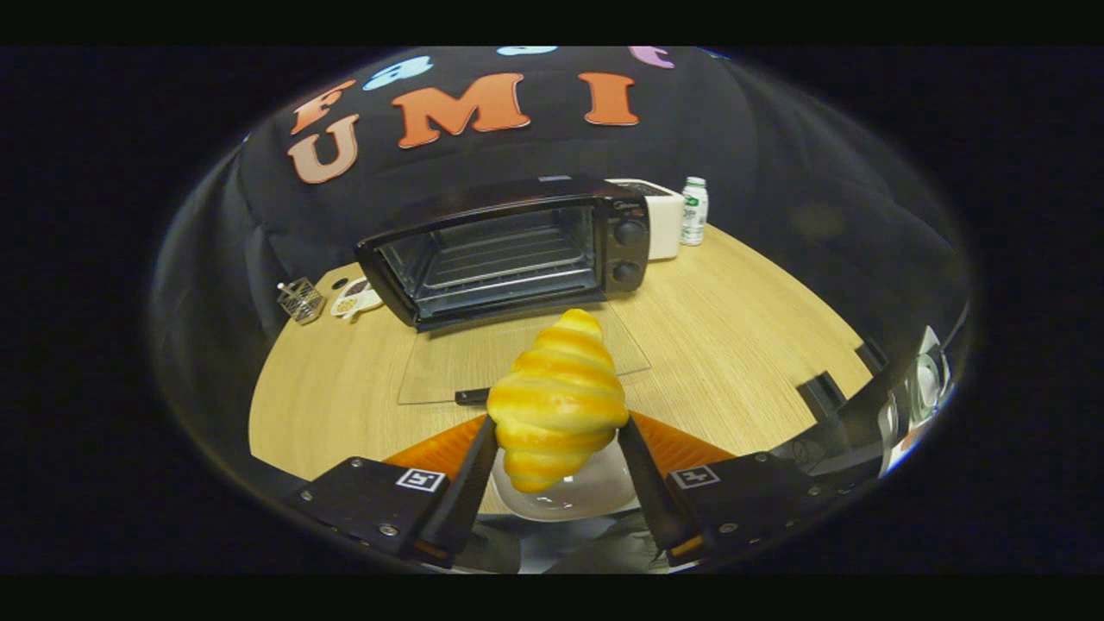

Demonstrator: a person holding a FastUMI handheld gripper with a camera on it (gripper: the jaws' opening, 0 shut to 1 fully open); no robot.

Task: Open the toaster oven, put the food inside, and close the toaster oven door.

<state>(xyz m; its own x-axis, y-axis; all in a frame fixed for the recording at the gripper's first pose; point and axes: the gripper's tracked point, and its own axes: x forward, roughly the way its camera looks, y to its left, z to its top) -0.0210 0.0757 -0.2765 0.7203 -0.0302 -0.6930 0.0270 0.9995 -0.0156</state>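
1. Gripper view: the gripper (556, 453) has its jaws closed partway on a croissant (559, 401), one finger pressing each side of it; the fingers (470, 483) slant inward toward the pastry.
2. Croissant is held clear of the tabletop (742, 345), upright, its pointed end aimed at the oven (509, 250). Surface is glossy, banded yellow and orange.
3. White bowl (595, 492) sits just below and behind the croissant, between the fingers; its rim is partly hidden by the pastry.
4. Oven stands beyond the fingers, toward the far side of the tabletop, turned slightly so its front faces the gripper at an angle.
5. Oven door (517, 354) is fully down: a clear glass panel lying flat over the tabletop, reaching from the oven front toward the croissant. A dark handle (471, 396) shows at its near edge, just beside the croissant.
6. Oven cavity is open to view; a wire rack (500, 254) spans it. Nothing lies on the rack that I can make out.
7. Two dark knobs (630, 252) sit one above the other on the oven's right-hand panel.
8. White box-like appliance (660, 216) stands right of the oven, touching or nearly so; cannot tell which. A small bottle (693, 211) with a green label stands just right of it.
9. Left of the oven: a small wire basket (301, 300) and, beside it, a flat white item (354, 299) with small pieces on it; too small to identify.
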